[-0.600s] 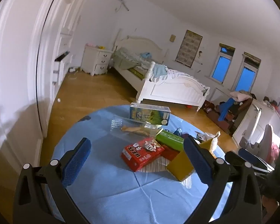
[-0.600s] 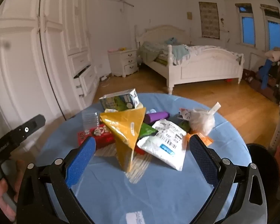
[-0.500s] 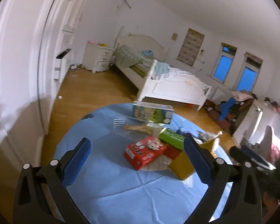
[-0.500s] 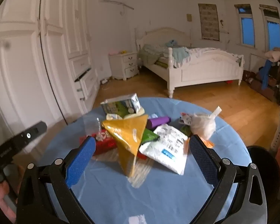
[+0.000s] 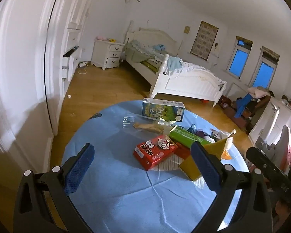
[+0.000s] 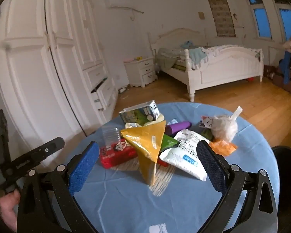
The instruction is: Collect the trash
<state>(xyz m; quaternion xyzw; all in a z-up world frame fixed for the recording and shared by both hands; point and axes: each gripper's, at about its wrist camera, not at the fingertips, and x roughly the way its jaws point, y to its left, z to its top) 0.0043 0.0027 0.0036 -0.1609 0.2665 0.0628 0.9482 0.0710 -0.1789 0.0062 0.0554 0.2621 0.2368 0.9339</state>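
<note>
A heap of trash lies on a round table under a blue cloth (image 5: 114,190) (image 6: 130,203). It holds a red box (image 5: 155,151) (image 6: 116,153), a yellow wrapper (image 6: 145,145) (image 5: 192,167), a green-and-white carton (image 5: 163,109) (image 6: 139,113), a green packet (image 5: 188,136), a white barcode pouch (image 6: 186,155), a purple tube (image 6: 179,126), a white crumpled bag (image 6: 223,129) and an orange scrap (image 6: 223,147). My left gripper (image 5: 142,165) stands open in front of the red box, nothing between its fingers. My right gripper (image 6: 147,165) hovers open before the yellow wrapper.
A white wardrobe (image 6: 48,58) with a pulled-out drawer stands at the left. Behind the table are a nightstand (image 5: 108,54), a white bed (image 5: 184,77) and wooden floor. A dark bin (image 6: 285,174) sits right of the table. A hand (image 6: 7,209) holds the left gripper.
Both views have pulled back and tilted slightly, so the trash heap sits a little farther and higher in the frames. Both grippers stay wide open and the trash has not moved.
</note>
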